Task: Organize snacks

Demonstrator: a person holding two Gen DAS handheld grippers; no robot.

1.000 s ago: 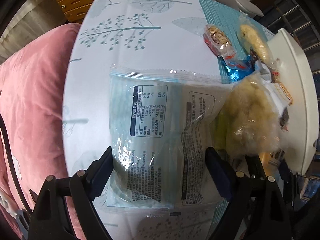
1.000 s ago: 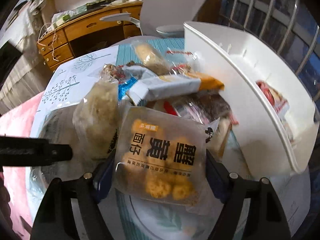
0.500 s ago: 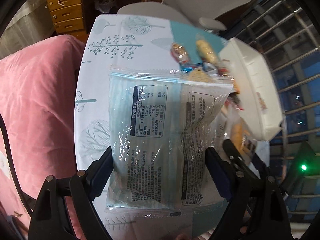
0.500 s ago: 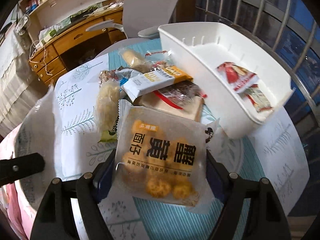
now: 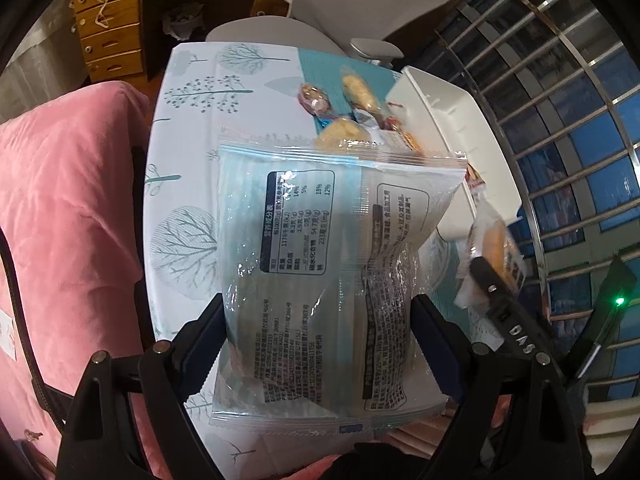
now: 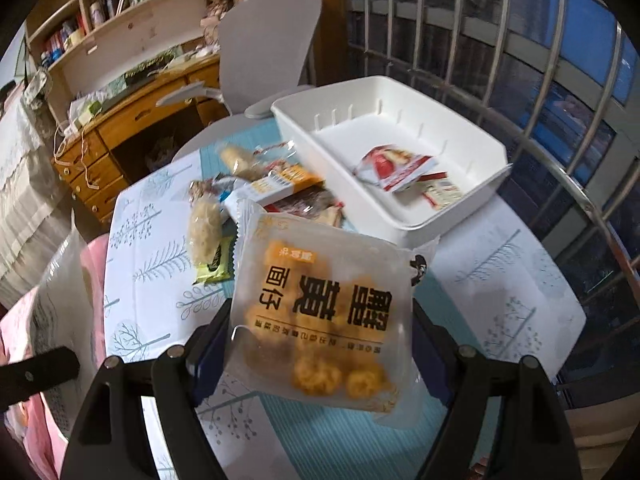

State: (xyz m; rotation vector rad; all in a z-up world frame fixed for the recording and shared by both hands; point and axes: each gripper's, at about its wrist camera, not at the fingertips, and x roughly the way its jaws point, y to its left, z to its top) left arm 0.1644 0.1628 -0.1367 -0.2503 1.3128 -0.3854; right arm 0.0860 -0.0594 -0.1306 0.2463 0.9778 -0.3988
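My left gripper (image 5: 318, 340) is shut on a pale blue snack packet (image 5: 320, 264) with its printed back toward the camera, held above the table. My right gripper (image 6: 312, 344) is shut on a frosted packet of orange crab-roe noodle bites (image 6: 320, 312), also lifted off the table. A white plastic bin (image 6: 472, 200) stands at the far right with red-and-white packets (image 6: 396, 166) inside. A pile of loose snacks (image 6: 260, 188) lies on the table left of the bin. In the left wrist view the right gripper (image 5: 496, 292) and its packet show at the right.
The table wears a white cloth with tree prints (image 6: 160, 240) and a teal striped band (image 6: 340, 440). A pink cushion (image 5: 68, 220) lies along the table's left side. A grey office chair (image 6: 264, 48) and a wooden desk (image 6: 132, 120) stand behind; window bars (image 6: 560, 60) to the right.
Both grippers have risen away from the table with their packets still held. The snack pile and the bin now look smaller and farther away, and the bin's inside has come into view.
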